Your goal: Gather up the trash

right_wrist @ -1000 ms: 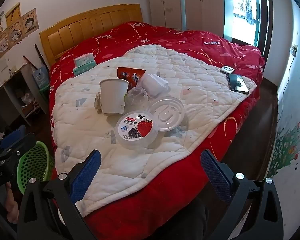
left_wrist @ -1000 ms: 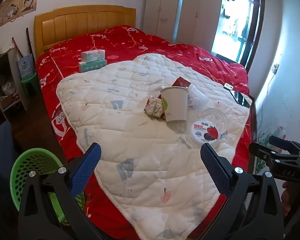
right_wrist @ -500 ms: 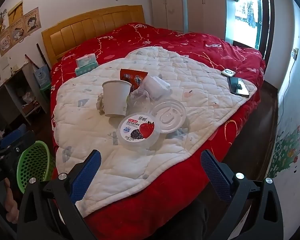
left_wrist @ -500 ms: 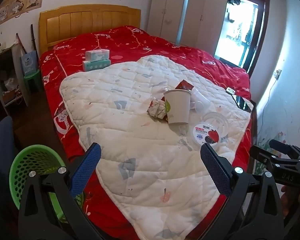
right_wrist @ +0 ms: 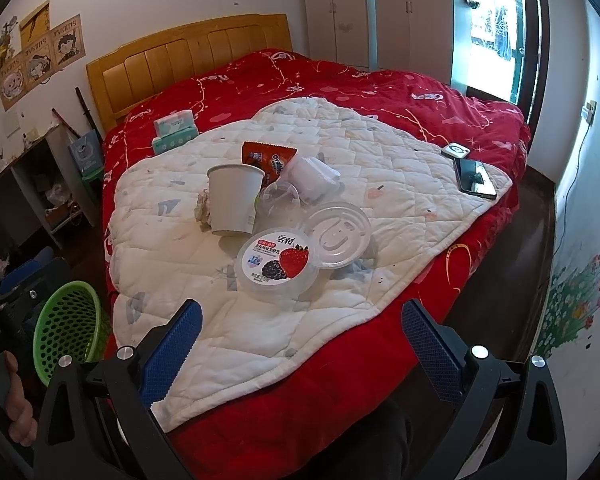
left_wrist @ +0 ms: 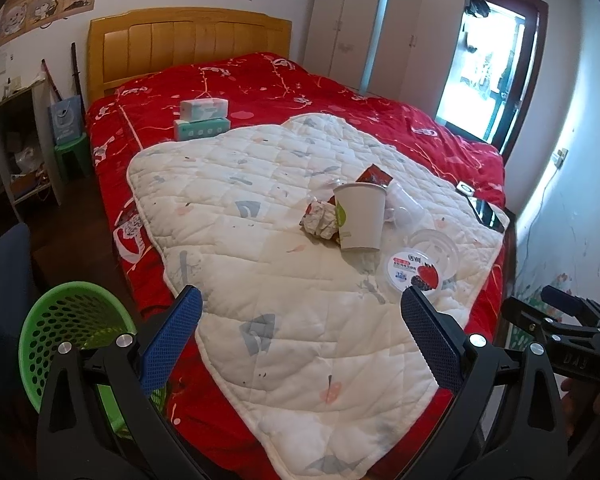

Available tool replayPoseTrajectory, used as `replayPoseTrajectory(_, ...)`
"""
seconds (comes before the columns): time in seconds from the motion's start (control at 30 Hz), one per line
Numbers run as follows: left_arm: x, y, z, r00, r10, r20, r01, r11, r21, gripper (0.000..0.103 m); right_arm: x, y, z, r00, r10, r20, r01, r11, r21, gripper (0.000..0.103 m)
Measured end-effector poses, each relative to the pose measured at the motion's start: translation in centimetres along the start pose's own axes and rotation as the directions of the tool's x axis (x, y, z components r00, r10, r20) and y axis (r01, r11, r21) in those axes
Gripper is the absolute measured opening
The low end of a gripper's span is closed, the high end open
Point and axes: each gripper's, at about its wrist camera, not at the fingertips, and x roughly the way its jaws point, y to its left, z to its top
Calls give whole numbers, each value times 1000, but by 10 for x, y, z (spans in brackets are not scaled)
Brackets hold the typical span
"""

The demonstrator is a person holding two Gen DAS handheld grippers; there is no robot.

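Trash lies in a cluster on the white quilt (left_wrist: 260, 240) over the red bed. It includes an upright paper cup (left_wrist: 359, 216) (right_wrist: 233, 200), a crumpled wrapper (left_wrist: 320, 220), a red snack packet (right_wrist: 269, 157), clear plastic cups (right_wrist: 312, 178), a yogurt tub with a berry label (left_wrist: 414, 274) (right_wrist: 277, 262) and a clear lid (right_wrist: 336, 234). A green basket (left_wrist: 66, 340) (right_wrist: 70, 330) stands on the floor at the bed's left. My left gripper (left_wrist: 300, 338) is open, short of the quilt's near edge. My right gripper (right_wrist: 300, 340) is open too, just short of the tub.
Two tissue packs (left_wrist: 202, 118) sit near the wooden headboard. A phone (right_wrist: 474, 178) and a small white case (right_wrist: 455, 150) lie at the quilt's right corner. A shelf unit (left_wrist: 16, 152) stands at the left, a wardrobe (left_wrist: 376, 36) and a bright doorway at the back.
Both views have pulled back and tilted up a little, so the trash sits slightly farther and more of the room shows. Both grippers stay open.
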Motion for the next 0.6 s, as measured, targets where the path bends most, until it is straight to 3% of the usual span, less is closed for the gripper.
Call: replayPoseTrajectory(0.6, -6, 4, 0, 1000, 21, 1, -21, 999, -28, 98, -6, 3, 0, 1000, 13, 8, -13, 1000, -12, 97)
